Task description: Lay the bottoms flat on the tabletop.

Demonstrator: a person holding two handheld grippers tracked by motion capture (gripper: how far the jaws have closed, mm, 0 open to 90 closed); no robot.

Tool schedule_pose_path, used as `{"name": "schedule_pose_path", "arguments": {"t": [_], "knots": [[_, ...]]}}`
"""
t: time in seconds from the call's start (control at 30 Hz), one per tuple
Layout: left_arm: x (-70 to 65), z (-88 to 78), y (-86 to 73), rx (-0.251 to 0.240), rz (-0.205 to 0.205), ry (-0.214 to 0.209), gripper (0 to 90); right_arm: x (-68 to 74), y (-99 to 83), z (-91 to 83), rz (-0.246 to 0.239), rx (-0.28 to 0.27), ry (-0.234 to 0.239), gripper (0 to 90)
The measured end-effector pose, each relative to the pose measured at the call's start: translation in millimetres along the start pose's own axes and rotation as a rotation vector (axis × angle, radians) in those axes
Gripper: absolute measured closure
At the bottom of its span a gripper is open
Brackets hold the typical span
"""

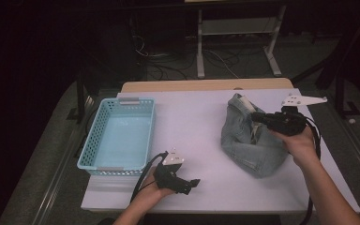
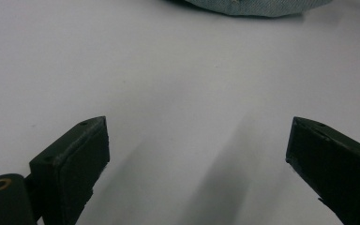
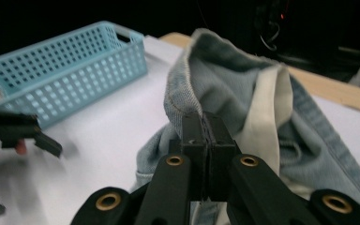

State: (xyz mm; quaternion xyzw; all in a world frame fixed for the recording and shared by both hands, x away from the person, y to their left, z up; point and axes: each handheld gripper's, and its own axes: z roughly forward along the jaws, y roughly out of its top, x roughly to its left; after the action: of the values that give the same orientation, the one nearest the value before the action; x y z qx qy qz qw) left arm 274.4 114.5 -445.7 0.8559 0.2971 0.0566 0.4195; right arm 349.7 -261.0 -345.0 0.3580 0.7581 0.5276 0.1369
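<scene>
A pair of light blue jeans (image 1: 248, 140) lies bunched on the right half of the white table (image 1: 192, 122), its pale pocket lining (image 3: 267, 112) turned out. My right gripper (image 1: 257, 117) is shut on the jeans' waistband (image 3: 187, 93) and holds that edge raised off the table. My left gripper (image 1: 194, 183) rests low near the front edge, left of the jeans, with its jaws wide open over bare table (image 2: 187, 117) and nothing between them. The hem of the jeans (image 2: 253, 5) shows at the top of the left gripper view.
A light blue perforated basket (image 1: 93, 140) stands at the table's left side, with nothing in it. A wooden strip (image 1: 206, 85) runs along the far edge. Cables and a metal stand's legs (image 1: 236, 47) lie on the dark floor beyond.
</scene>
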Motion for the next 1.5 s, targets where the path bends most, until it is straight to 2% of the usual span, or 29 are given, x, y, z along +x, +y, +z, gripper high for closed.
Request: {"name": "schedule_pose_path", "arguments": {"t": [0.1,0.23,0.33,0.4,0.43,0.5,0.57,0.63,0.8,0.9,1.0,1.03,1.07,1.1,1.17,1.23,1.3,1.37,1.5], "knots": [[0.5,0.1,0.1,-0.003,-0.006,0.002,6.2,7.1,12.4,0.3,-0.010,-0.047,0.026,87.4],[0.7,0.0,0.2,-0.003,-0.004,0.003,6.2,13.0,21.3,6.0,-0.019,-0.069,0.044,87.4],[0.9,-0.5,-0.2,-0.002,-0.006,0.004,6.2,15.4,22.2,8.9,-0.028,-0.065,0.046,87.3],[0.8,-1.1,-0.3,-0.009,-0.009,0.002,6.2,15.4,20.2,9.8,-0.026,-0.058,0.043,85.4],[0.8,-1.0,-0.5,-0.004,-0.007,0.002,6.2,13.2,18.2,7.9,-0.017,-0.059,0.036,78.2],[0.6,-0.9,-0.4,-0.005,-0.007,0.002,6.2,12.3,17.6,6.8,-0.013,-0.058,0.032,76.2],[0.3,-0.9,-0.1,-0.008,-0.007,0.000,6.2,8.2,13.2,1.5,0.006,-0.056,0.028,70.1],[0.4,-0.8,-0.1,-0.006,-0.006,0.000,6.1,7.6,11.6,0.6,0.009,-0.050,0.025,69.4],[0.0,-0.8,0.1,-0.001,-0.001,-0.001,6.2,3.2,-1.4,-1.8,0.014,-0.004,0.012,67.2],[-0.3,-1.9,0.0,-0.001,0.001,-0.001,6.2,0.4,-13.0,0.5,0.038,0.054,0.012,67.0],[0.1,-1.8,0.0,-0.004,-0.002,0.001,6.2,-0.6,-19.7,1.8,0.047,0.076,0.003,67.1],[0.3,-1.9,0.2,-0.006,-0.003,0.000,6.2,-1.4,-27.4,5.3,0.067,0.109,-0.019,68.4],[0.3,-1.9,0.2,-0.006,-0.003,0.000,6.2,-1.4,-27.4,5.3,0.067,0.109,-0.019,68.4],[0.1,-1.7,0.2,-0.006,-0.004,-0.001,6.2,-2.1,-33.8,8.2,0.075,0.138,-0.030,67.9],[0.0,-1.8,0.0,-0.004,-0.002,-0.002,6.1,-2.0,-36.1,9.0,0.079,0.142,-0.024,67.4],[-0.1,-2.2,-0.2,-0.003,0.000,-0.001,6.1,1.3,-43.7,13.3,0.058,0.185,-0.023,66.8],[-0.1,-2.4,-0.3,-0.006,-0.002,0.000,6.2,2.3,-45.6,14.6,0.053,0.199,-0.024,67.0],[-0.3,-2.6,-0.4,-0.006,-0.004,0.001,6.2,2.1,-48.4,19.1,0.044,0.220,-0.045,69.8],[0.2,-2.6,-0.1,-0.006,-0.004,-0.001,6.2,1.3,-49.3,21.7,0.039,0.227,-0.043,72.7]]}}
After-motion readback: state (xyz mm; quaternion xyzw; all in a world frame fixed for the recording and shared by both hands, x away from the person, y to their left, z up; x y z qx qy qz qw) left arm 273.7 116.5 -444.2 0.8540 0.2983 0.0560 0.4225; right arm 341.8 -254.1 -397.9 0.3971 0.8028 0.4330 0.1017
